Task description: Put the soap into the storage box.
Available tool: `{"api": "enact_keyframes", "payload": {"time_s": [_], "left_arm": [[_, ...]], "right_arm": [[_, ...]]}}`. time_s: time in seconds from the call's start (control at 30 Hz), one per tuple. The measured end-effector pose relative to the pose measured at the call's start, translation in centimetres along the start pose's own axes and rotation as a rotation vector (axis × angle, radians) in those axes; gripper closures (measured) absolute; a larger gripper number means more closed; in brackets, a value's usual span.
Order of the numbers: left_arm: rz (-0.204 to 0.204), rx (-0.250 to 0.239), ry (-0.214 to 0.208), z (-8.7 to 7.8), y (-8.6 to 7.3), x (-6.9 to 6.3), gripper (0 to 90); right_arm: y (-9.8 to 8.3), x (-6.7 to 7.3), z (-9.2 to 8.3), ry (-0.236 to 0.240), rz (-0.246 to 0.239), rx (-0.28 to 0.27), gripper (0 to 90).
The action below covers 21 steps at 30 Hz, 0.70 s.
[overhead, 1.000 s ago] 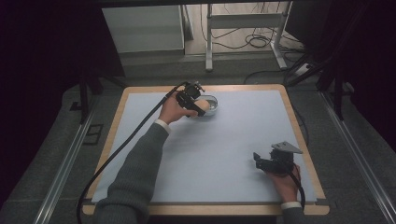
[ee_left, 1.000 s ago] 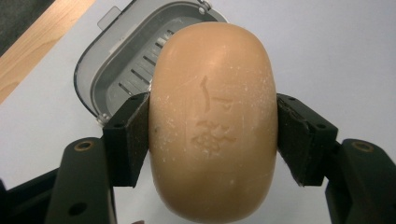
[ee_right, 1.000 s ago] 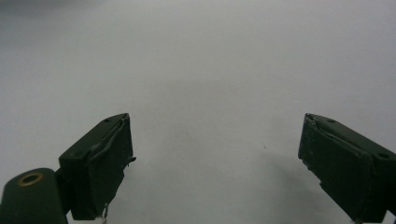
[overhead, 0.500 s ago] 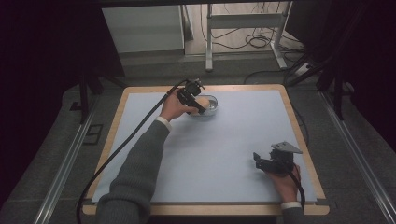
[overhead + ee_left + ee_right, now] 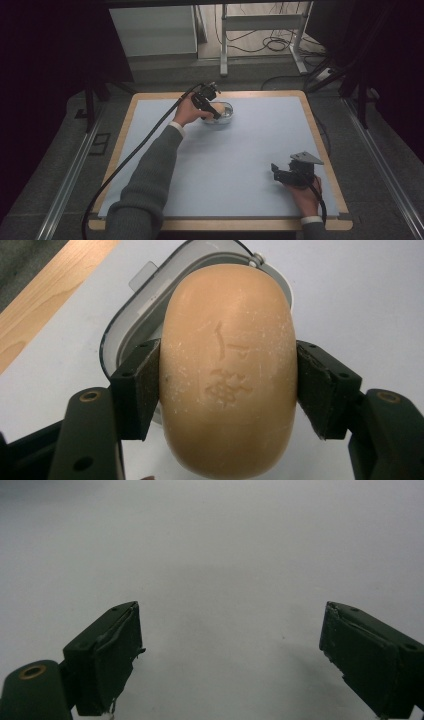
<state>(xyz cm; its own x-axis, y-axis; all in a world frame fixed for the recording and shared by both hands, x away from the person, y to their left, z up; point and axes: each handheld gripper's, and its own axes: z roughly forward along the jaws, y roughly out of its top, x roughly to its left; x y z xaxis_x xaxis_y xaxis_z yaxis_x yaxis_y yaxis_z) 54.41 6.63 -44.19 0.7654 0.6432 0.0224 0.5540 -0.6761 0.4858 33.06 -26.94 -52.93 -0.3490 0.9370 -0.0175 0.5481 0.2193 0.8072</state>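
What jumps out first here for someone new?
The tan bar of soap with a stamped mark, clamped between the pads of the left hand-held gripper, right above a pale oval soap dish at the far side of the light blue mat. Next, the right hand-held gripper resting near the mat's near right corner, jaws wide open with nothing between them.

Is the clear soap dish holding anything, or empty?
Apparently empty: the tan oval soap bar hangs clamped in the left gripper above the clear dish.
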Motion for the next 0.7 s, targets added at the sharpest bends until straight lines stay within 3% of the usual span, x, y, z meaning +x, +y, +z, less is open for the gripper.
{"api": "enact_keyframes", "payload": {"time_s": [0.53,0.7], "left_arm": [[0.034,0.037,0.013,1.6,1.1,0.2,32.6],[0.030,0.020,0.011,1.2,1.1,0.1,30.4]], "right_arm": [[0.0,0.0,0.0,-0.001,-0.002,0.001,10.3],[0.0,0.1,0.0,-0.003,-0.004,0.000,10.3]]}}
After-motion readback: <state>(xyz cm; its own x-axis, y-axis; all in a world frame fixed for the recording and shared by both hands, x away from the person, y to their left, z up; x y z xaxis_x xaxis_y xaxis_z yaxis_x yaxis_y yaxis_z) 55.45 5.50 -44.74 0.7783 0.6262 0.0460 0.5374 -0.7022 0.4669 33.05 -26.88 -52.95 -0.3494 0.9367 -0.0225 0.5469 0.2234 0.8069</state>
